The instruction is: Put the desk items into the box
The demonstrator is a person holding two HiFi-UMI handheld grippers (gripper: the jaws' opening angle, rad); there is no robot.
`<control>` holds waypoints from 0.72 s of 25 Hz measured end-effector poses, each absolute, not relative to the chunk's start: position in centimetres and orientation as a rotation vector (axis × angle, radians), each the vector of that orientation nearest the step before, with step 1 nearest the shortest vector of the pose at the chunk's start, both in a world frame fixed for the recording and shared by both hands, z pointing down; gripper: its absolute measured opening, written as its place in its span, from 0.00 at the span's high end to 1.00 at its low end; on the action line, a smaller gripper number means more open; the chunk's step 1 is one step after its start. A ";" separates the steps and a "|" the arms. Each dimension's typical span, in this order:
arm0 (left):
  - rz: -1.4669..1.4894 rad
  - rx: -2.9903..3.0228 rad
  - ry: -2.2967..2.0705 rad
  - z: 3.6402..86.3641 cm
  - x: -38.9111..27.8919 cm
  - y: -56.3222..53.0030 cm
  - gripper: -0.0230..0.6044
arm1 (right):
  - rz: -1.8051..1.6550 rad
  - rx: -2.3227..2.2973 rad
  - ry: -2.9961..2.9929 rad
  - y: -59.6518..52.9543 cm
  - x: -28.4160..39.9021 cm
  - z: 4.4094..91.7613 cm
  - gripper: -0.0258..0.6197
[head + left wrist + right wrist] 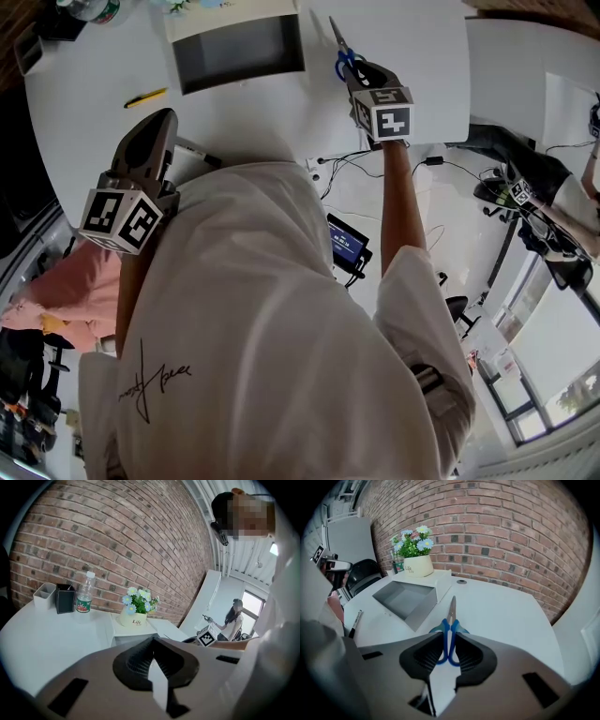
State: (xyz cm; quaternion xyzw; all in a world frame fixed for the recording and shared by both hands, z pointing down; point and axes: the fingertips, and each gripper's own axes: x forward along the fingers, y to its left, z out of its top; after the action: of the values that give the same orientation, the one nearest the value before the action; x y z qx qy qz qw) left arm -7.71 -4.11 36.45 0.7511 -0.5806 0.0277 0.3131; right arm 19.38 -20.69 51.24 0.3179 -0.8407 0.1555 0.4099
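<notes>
Yellow pen (145, 97) and black marker (192, 150) lying left on the white desk (94, 84). Left tool (159, 122) pressed together, holding nothing. Open grey box (239, 47) in the far middle. Just right of the box, right tool (359, 71) clamped on the blue scissors (347, 61) by the handles, blades pointing far.

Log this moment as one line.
right gripper shut on scissors | left gripper shut, empty | box empty | marker on table

The left tongs (152, 645), pressed together and empty, face a flowerpot (132, 618) and bottle (84, 599).
</notes>
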 end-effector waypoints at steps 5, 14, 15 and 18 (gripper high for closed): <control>0.050 1.962 -1.546 36.5 -8.3 -3.7 0.95 | 0.384 0.781 -2.132 -20.3 18.3 50.4 0.80; 0.039 1.954 -1.552 36.6 -8.0 -3.9 0.95 | 0.363 0.749 -2.172 -20.1 17.4 49.0 0.80; 0.038 1.954 -1.552 36.6 -8.0 -3.9 0.95 | 0.362 0.747 -2.179 -20.1 17.3 48.9 0.80; 0.032 1.954 -1.552 36.4 -8.0 -3.8 0.95 | 0.362 0.743 -2.189 -19.8 17.0 48.5 0.80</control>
State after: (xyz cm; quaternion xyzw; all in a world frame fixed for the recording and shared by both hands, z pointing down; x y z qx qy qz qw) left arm -7.98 -3.76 36.42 0.7424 -0.5899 0.0123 0.3173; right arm 17.04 -19.75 48.48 0.2924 -0.8614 0.1424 0.3901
